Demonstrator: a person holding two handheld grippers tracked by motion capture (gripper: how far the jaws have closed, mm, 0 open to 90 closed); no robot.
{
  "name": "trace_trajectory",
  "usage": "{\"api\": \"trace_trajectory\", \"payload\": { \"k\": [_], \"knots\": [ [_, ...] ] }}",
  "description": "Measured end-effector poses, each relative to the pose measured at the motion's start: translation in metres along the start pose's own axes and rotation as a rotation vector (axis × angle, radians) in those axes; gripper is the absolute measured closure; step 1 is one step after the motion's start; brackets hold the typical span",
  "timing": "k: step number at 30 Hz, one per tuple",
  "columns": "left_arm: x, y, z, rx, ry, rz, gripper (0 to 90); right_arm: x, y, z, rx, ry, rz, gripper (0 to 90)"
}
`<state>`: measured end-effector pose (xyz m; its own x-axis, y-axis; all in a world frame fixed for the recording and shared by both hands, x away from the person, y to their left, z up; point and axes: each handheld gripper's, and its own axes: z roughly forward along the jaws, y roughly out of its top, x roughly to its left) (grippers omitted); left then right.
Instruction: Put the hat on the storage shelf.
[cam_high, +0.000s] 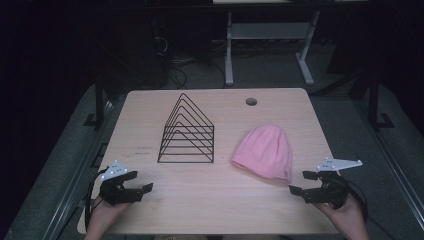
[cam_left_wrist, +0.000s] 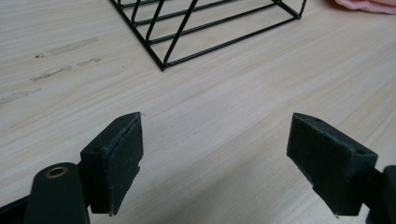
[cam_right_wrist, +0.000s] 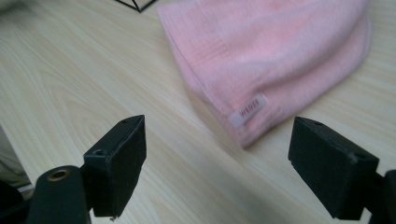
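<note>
A pink knit beanie (cam_high: 265, 151) lies flat on the wooden table (cam_high: 220, 200), right of centre; in the right gripper view the beanie (cam_right_wrist: 271, 60) shows a small white label near its rim. A black wire triangular rack (cam_high: 187, 131) stands left of it, and its near corner (cam_left_wrist: 201, 32) appears in the left gripper view. My left gripper (cam_high: 139, 182) rests open near the table's front left, empty, a little short of the rack. My right gripper (cam_high: 302, 182) is open at the front right, empty, just in front of the beanie's rim. The left gripper (cam_left_wrist: 215, 163) and the right gripper (cam_right_wrist: 217, 163) both have only bare table between their jaws.
A round cable hole (cam_high: 251, 102) sits near the table's far edge. Beyond the table stand a white desk frame (cam_high: 270, 35) and cables on the dark floor. Faint scuff marks (cam_left_wrist: 60, 60) mark the wood left of the rack.
</note>
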<state>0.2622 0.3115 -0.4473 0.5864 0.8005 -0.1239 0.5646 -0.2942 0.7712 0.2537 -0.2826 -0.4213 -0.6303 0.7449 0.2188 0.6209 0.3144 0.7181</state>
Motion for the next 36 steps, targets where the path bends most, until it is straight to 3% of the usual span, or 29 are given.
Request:
{"api": "trace_trajectory", "payload": {
  "k": [6,11,19,26,36],
  "knots": [
    [0.001,-0.001,0.001,0.013,0.006,0.002,18.2,0.000,0.025,-0.006,-0.024,-0.013,-0.041,18.7],
    [0.000,0.000,0.001,0.010,0.004,0.015,18.2,-0.004,0.044,-0.001,-0.011,0.004,-0.050,18.5],
    [0.000,0.001,0.004,0.012,0.002,-0.007,18.3,-0.019,0.061,0.012,0.032,0.023,-0.023,18.5],
    [0.000,0.002,0.003,0.016,-0.001,-0.001,18.3,-0.027,0.069,0.018,0.022,0.047,0.014,18.5],
    [0.000,0.002,0.003,0.014,-0.002,0.003,18.2,-0.038,0.087,0.026,0.034,0.043,0.023,18.5]
  ]
}}
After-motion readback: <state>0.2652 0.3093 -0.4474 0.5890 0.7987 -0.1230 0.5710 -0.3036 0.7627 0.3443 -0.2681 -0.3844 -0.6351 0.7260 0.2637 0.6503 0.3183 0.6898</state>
